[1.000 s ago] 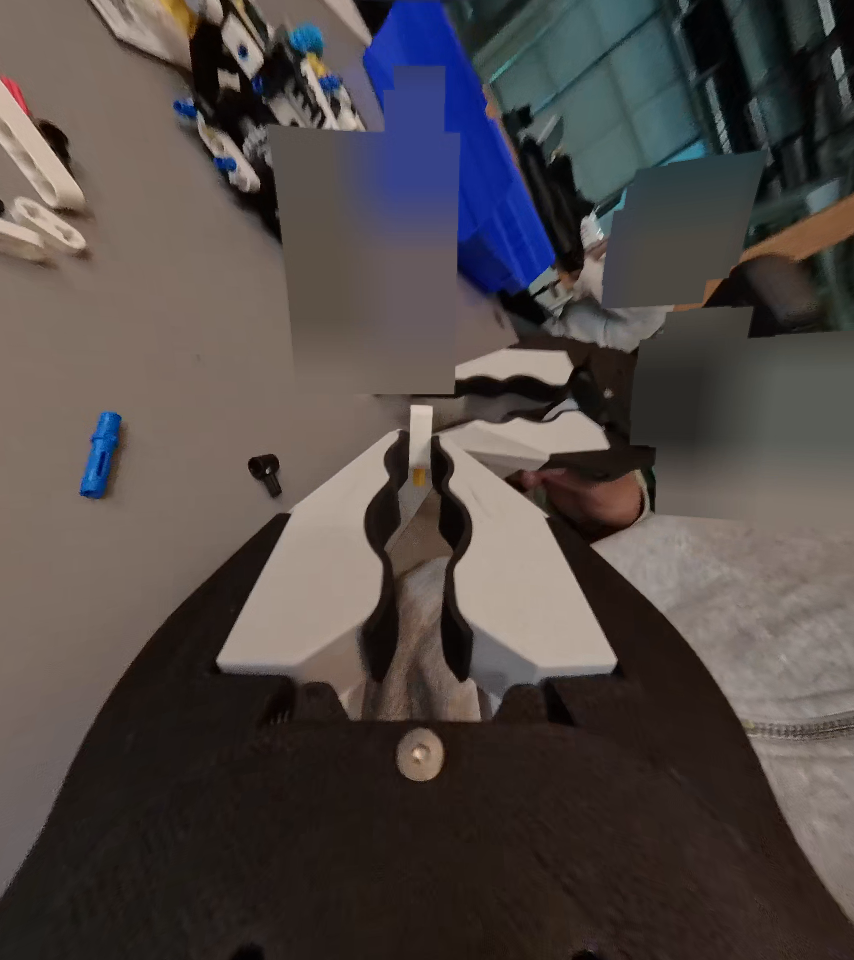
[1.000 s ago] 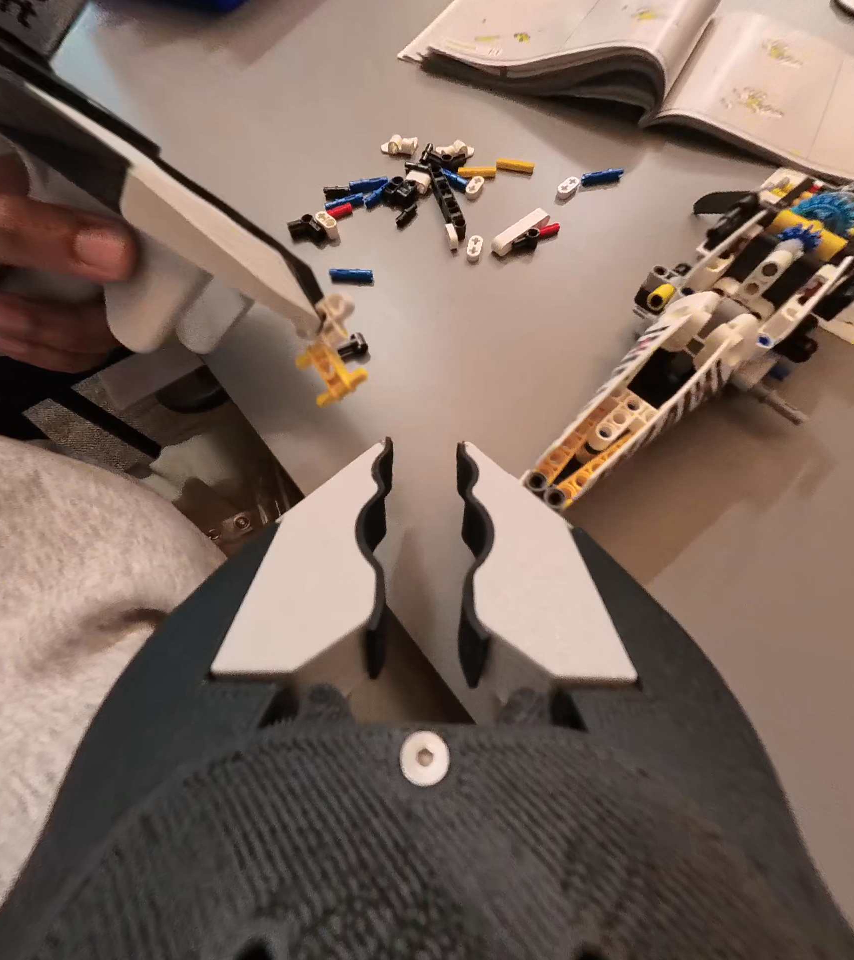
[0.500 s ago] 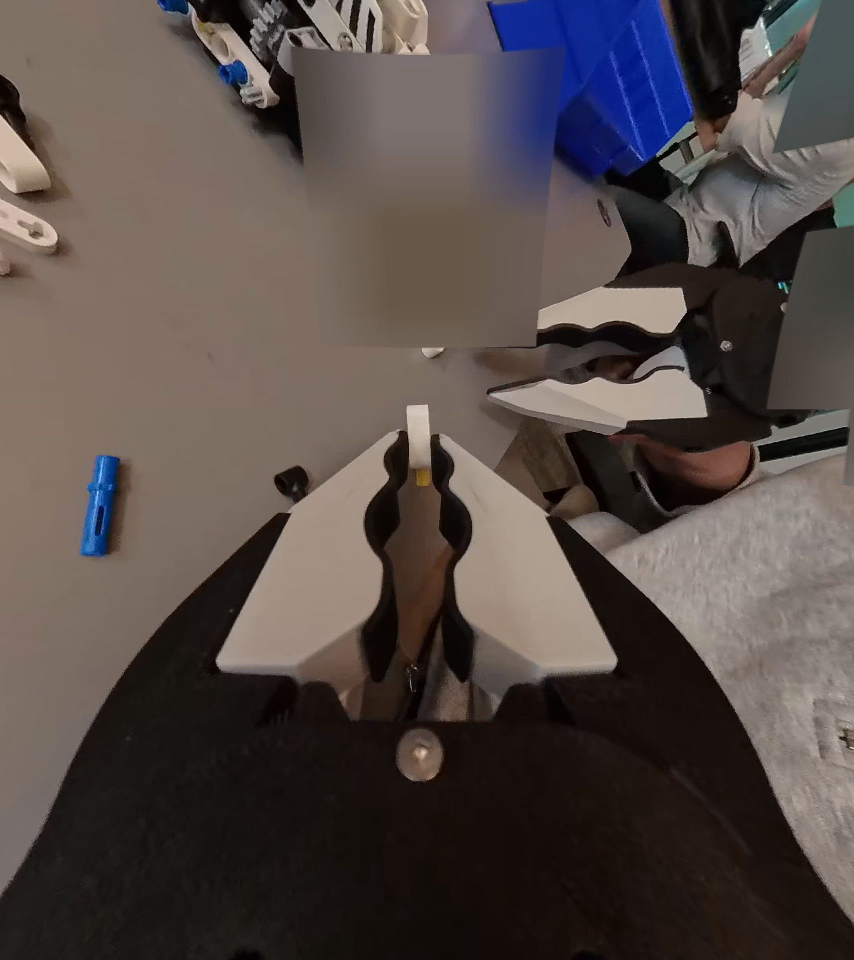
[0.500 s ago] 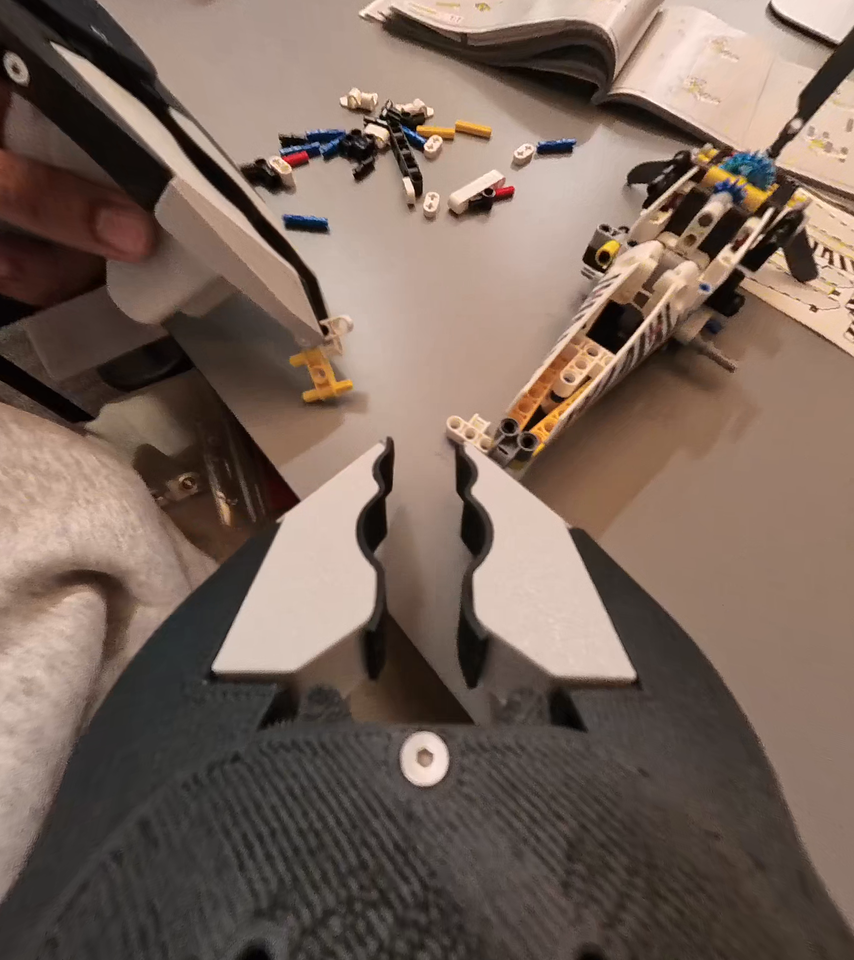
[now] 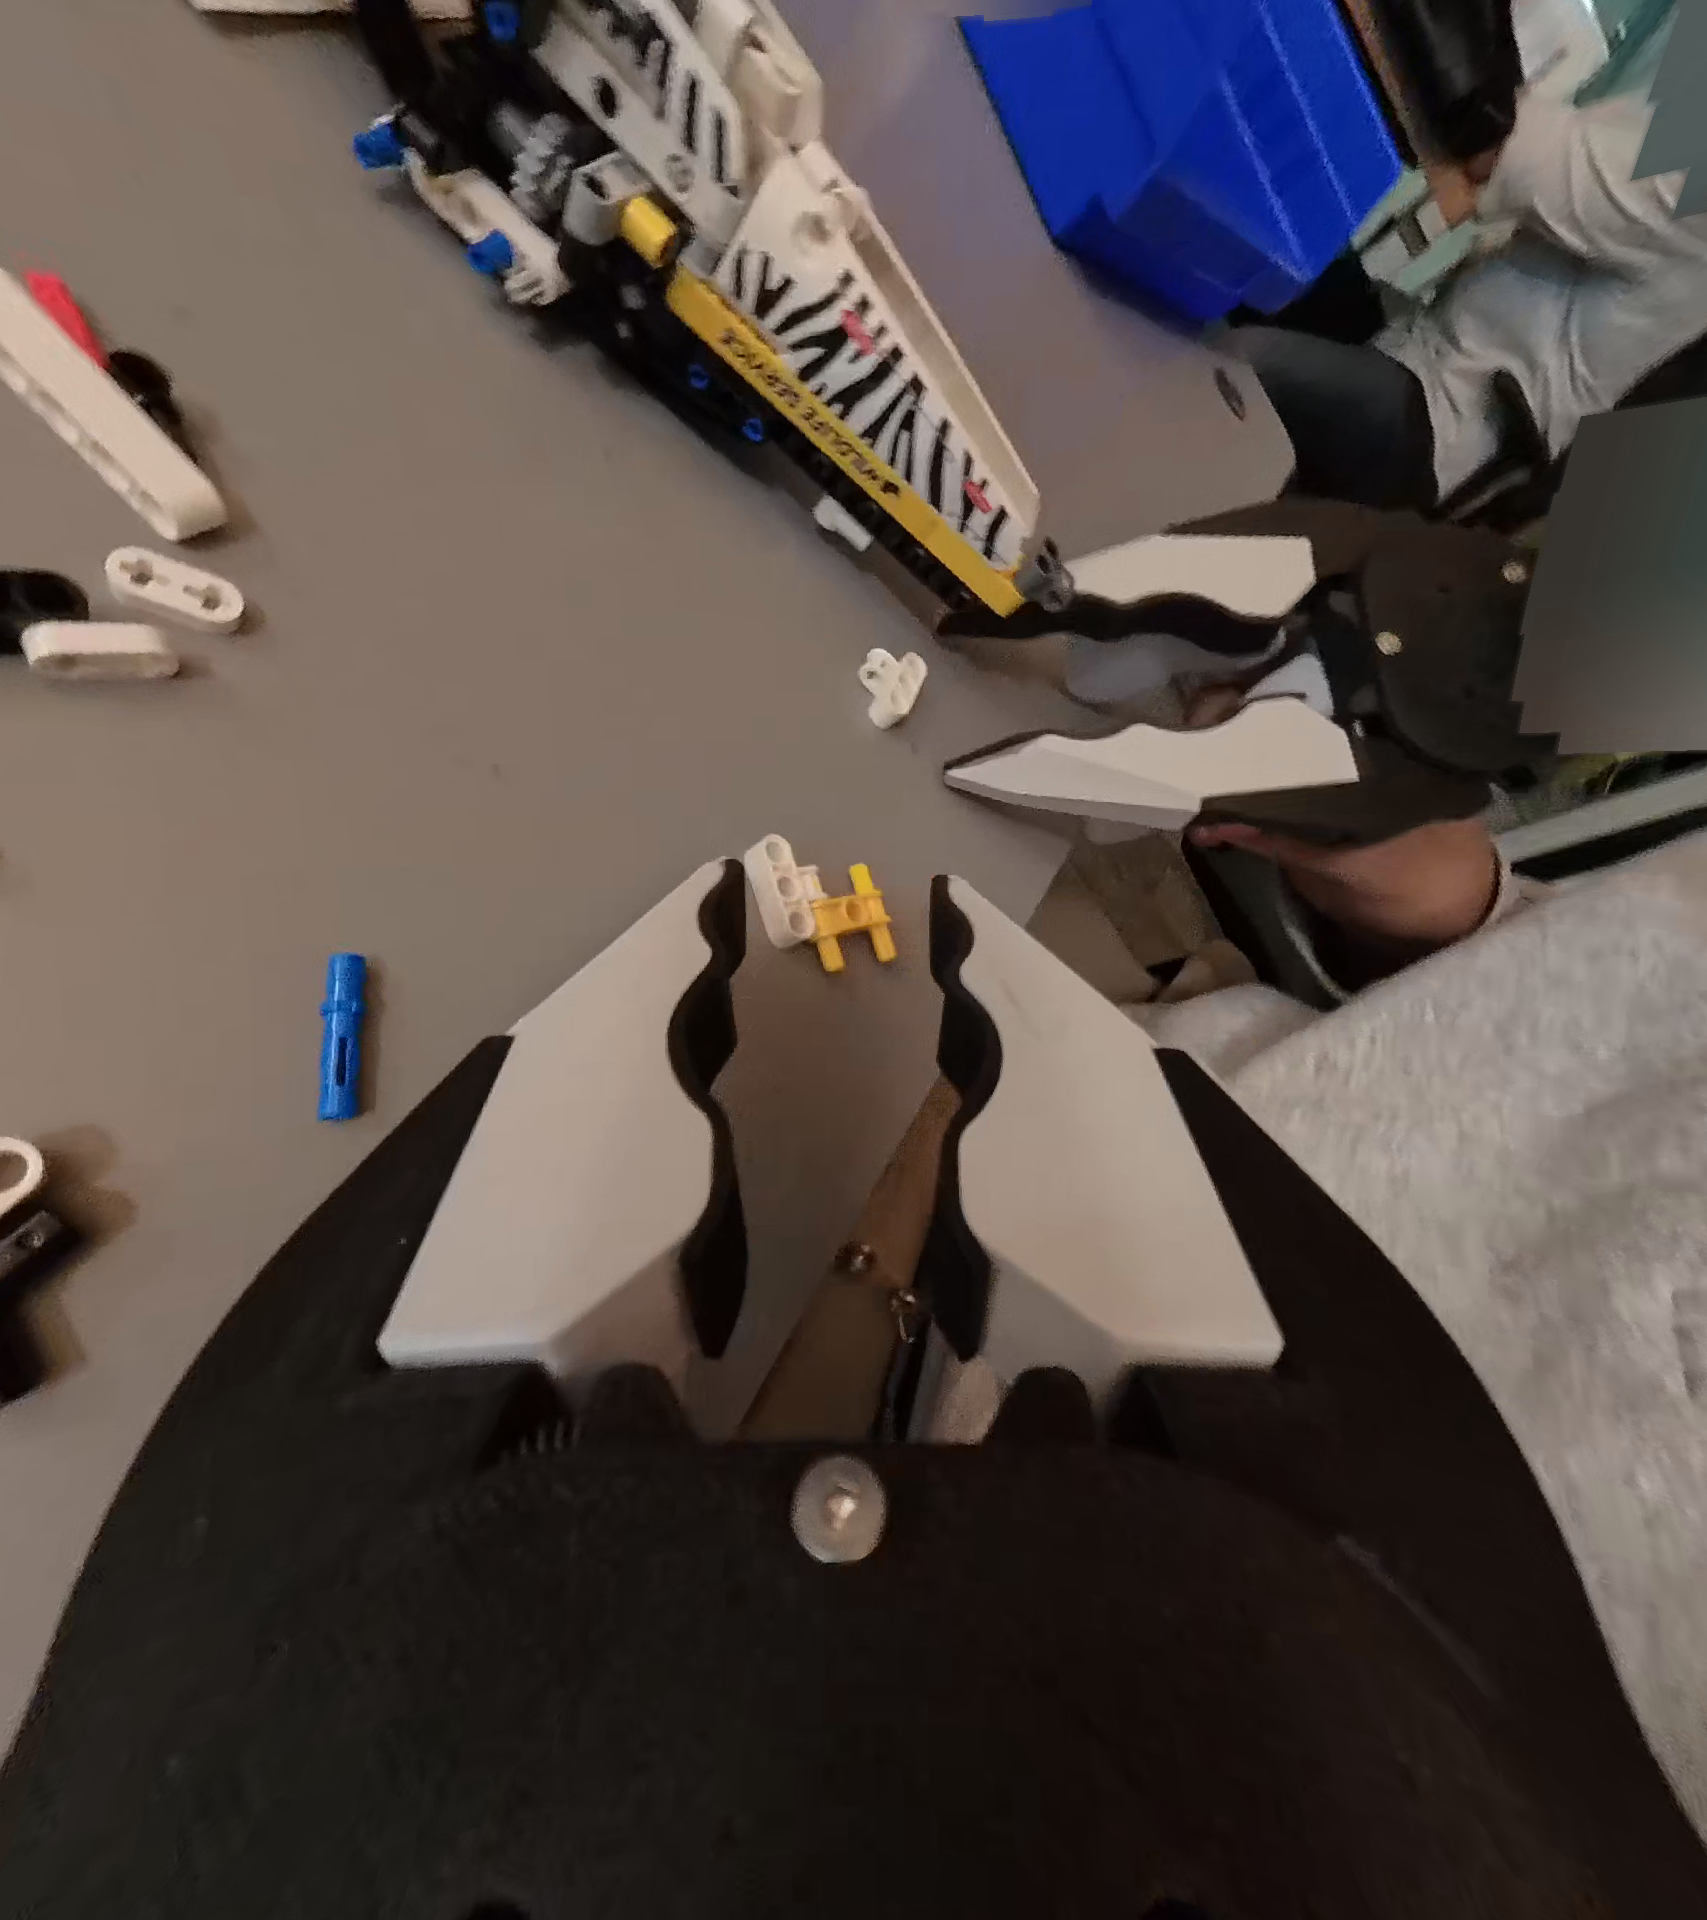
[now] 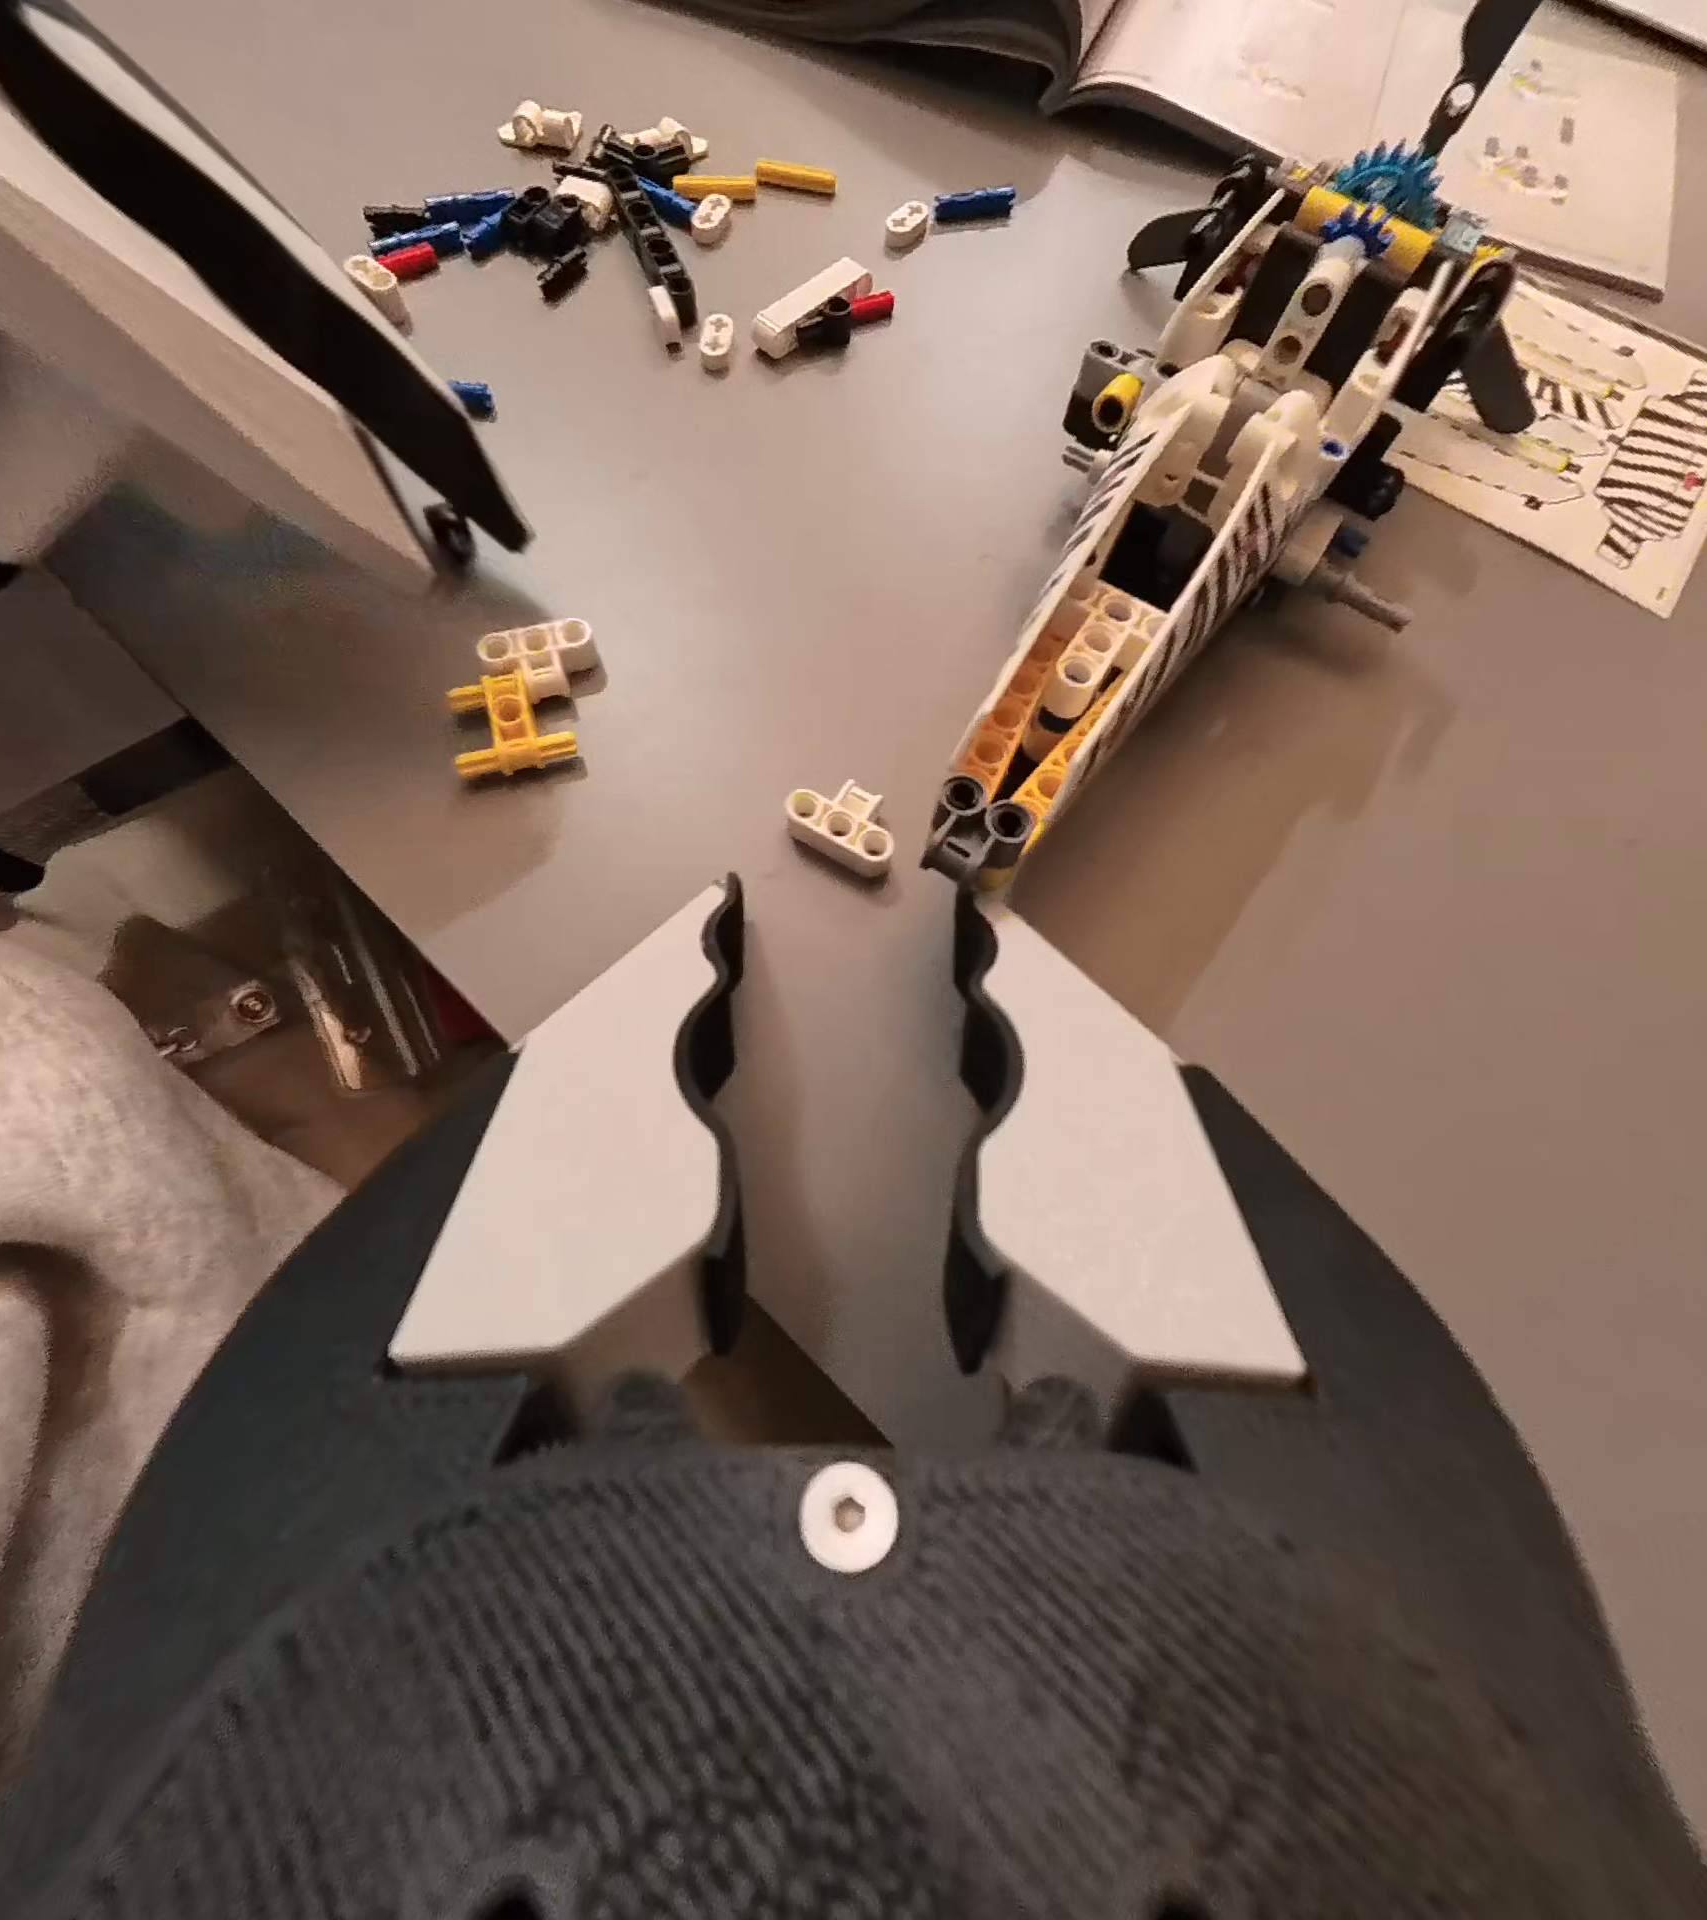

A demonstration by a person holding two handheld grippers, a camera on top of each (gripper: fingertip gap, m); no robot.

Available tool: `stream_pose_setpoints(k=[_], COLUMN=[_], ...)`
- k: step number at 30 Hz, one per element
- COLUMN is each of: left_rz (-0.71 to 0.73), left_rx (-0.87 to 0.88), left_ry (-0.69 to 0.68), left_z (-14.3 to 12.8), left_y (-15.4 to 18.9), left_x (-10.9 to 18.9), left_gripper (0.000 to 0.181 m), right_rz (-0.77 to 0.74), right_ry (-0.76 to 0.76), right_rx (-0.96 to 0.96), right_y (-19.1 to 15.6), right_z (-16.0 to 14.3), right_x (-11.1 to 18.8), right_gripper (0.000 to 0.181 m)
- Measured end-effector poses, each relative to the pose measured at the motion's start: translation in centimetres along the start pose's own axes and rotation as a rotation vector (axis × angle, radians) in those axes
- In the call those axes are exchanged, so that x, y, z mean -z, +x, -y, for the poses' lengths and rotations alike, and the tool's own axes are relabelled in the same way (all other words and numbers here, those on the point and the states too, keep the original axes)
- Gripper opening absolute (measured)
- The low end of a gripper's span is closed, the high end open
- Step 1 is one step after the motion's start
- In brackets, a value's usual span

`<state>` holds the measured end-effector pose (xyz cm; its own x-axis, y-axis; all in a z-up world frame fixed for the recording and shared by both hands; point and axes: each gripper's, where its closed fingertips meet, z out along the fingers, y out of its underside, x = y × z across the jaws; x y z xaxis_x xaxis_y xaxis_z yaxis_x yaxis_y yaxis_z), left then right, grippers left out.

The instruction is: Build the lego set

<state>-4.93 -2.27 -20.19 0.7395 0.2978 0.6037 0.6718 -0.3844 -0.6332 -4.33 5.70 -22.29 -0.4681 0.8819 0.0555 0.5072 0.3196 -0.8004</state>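
A small white-and-yellow sub-assembly [image 5: 821,906] lies on the grey table just ahead of my left gripper [image 5: 833,883], which is open and empty. It also shows in the right wrist view [image 6: 525,694]. A loose white connector piece [image 6: 841,824] lies just ahead of my right gripper [image 6: 844,899], which is open and empty; it also shows in the left wrist view [image 5: 891,683]. The zebra-striped white, yellow and black model [image 6: 1223,488] lies on the table with its tail tip near the right gripper; it also shows in the left wrist view [image 5: 828,343].
A pile of loose small parts [image 6: 620,229] lies at the back. An open instruction booklet [image 6: 1348,104] and a striped sticker sheet [image 6: 1607,468] lie behind the model. A blue pin [image 5: 342,1036], white beams [image 5: 70,400] and a blue bin [image 5: 1192,145] show in the left wrist view. The table edge is near the person's grey sleeve [image 6: 18,1195]. The tips of one gripper are about 9 centimeters away from the tips of the other. To reach the blue pin [image 5: 342,1036] in a straight line is about 7 centimeters for my left fingers, about 15 centimeters for my right.
My left gripper has opened and let go of the white-and-yellow sub-assembly, which now lies on the table. My right gripper has moved forward toward the loose white piece and the model's tail.
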Motion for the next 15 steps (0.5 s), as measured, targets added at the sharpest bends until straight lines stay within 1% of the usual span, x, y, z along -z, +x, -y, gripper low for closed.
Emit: stream_pose_setpoints(k=[2, 4, 7, 9, 13, 15], left_rz=[0.008, 0.057, 0.135, 0.161, 0.159, 0.181], left_rx=[-0.091, -0.196, -0.333, -0.388, -0.448, -0.486], left_ry=[-0.03, -0.062, -0.104, -0.133, -0.16, -0.166], left_z=[-0.4, -0.8, -1.0, -1.3, -1.7, -1.8], left_y=[0.3, 0.1, -0.2, -0.3, 0.0, -0.1], left_x=[0.2, 0.2, -0.1, -0.4, -1.1, -1.3], left_gripper=[0.041, 0.047, 0.056, 0.06, 0.061, 0.06], right_rz=[-0.011, -0.024, -0.05, -0.052, -0.057, -0.055], right_ry=[0.012, 0.03, 0.038, 0.037, -0.009, -0.023], right_rx=[-0.016, -0.041, -0.061, -0.078, -0.089, -0.098], right_y=[-0.2, -0.5, -0.3, -0.4, -0.4, -0.4], right_z=[0.1, 0.3, 0.7, 0.8, 0.6, 0.5], right_x=[-0.2, -0.6, -0.9, -1.1, -1.3, -1.3], right_gripper=[0.05, 0.062, 0.058, 0.055, 0.055, 0.052])
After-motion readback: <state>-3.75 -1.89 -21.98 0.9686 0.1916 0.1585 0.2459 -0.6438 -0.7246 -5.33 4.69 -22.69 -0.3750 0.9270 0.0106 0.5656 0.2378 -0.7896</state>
